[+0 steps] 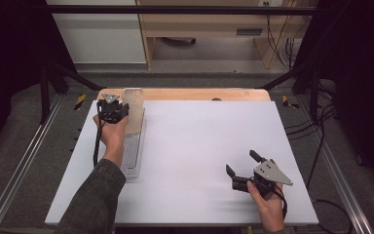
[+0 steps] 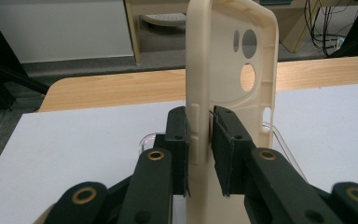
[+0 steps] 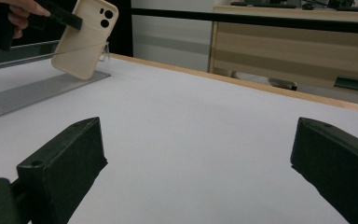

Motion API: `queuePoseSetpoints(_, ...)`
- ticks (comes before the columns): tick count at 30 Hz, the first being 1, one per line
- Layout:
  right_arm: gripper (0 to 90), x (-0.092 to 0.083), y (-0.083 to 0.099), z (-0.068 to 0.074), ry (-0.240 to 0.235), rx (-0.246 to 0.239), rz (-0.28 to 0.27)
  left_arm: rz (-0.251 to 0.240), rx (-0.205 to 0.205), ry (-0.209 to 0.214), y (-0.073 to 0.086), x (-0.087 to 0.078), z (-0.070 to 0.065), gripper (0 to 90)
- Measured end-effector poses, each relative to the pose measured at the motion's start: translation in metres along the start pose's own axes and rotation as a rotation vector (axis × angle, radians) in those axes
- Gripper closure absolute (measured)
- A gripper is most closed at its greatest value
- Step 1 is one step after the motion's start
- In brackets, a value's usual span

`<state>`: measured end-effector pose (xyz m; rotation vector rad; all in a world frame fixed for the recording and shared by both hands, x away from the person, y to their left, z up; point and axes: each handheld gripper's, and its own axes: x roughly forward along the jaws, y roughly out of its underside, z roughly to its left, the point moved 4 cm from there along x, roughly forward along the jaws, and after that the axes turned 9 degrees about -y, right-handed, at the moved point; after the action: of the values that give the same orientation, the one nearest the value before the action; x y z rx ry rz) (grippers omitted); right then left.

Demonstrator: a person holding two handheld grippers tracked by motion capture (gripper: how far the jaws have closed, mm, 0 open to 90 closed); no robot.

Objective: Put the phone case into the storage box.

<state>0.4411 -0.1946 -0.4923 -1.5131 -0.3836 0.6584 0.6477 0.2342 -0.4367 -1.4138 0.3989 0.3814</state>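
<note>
While clamped: phone case (image 2: 228,70) between left tool (image 2: 199,149) jaws.

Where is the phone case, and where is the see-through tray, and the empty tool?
phone case (image 2: 228,84), left gripper view, its inner back.
clear tray (image 1: 132,158), high view, its ridged surface.
right tool (image 1: 240,169), high view, gap between its open jaws.

Cream phone case (image 2: 233,70); white table (image 1: 199,146) (pale wood edge); black claw (image 3: 191,163); clear ribbed tray (image 1: 132,156).

Readable text: none in any view.
Phone case (image 2: 233,93): plain cream, no brand or lettering legible.
Bench (image 1: 199,146): blank white top, no labels.
Grey plates on grippers: no markings that can be made out.
</note>
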Motion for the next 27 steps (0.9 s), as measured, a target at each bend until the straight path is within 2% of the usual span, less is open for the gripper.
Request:
queuePoseSetpoints(6,2.7,0.0,0.0001,0.0,-0.001,-0.001,0.002,0.003,-0.013,-0.007,0.0005,0.0015,0.0005,75.3)
queuePoseSetpoints(27,2.7,0.0,0.0005,-0.0001,0.0,0.0,0.006,0.0,-0.01,-0.014,0.001,0.0026,0.0002,74.0)
